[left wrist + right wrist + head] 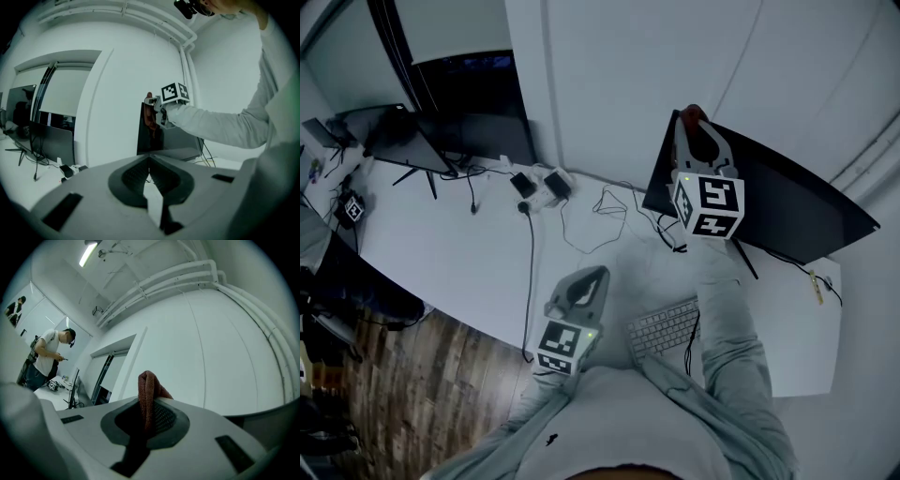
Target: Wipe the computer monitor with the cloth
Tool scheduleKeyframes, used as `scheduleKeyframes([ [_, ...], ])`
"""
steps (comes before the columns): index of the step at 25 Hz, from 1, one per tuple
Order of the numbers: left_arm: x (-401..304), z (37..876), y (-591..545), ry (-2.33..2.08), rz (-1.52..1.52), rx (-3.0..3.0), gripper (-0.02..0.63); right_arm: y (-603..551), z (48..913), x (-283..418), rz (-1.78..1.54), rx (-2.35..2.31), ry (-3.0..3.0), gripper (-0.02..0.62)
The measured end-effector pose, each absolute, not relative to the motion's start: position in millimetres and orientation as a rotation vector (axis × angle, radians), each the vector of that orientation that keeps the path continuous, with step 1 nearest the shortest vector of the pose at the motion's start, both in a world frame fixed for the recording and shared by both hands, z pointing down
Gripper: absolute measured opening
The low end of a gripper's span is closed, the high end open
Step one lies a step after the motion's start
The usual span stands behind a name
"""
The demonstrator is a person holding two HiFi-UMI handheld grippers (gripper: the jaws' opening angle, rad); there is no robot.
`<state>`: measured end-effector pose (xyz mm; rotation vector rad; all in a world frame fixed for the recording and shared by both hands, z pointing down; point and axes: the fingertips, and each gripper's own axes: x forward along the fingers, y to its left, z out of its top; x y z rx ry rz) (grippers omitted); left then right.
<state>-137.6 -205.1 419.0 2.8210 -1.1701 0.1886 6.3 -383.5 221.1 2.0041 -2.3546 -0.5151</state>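
Right gripper (149,414) clamped on the cloth (149,389); cloth is at the far left top edge of the monitor (778,202), right side of the desk (469,253). Cloth judged soft, light and limp, best pinched at its bunched fold; screen judged fragile, so press lightly. Left gripper (149,161) has jaws together, empty, near the keyboard (666,326).

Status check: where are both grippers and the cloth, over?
Right gripper shut on cloth, up at the monitor top corner. Left gripper shut, empty, held low near keyboard. Nothing blocking the monitor.
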Motion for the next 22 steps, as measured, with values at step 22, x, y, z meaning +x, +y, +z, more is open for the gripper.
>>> scheduleKeyframes([
  [22,-169,429,-223,-1.201,0.161,2.770,0.021,-360,263,-29,-0.537,1.887,-2.359,0.037],
])
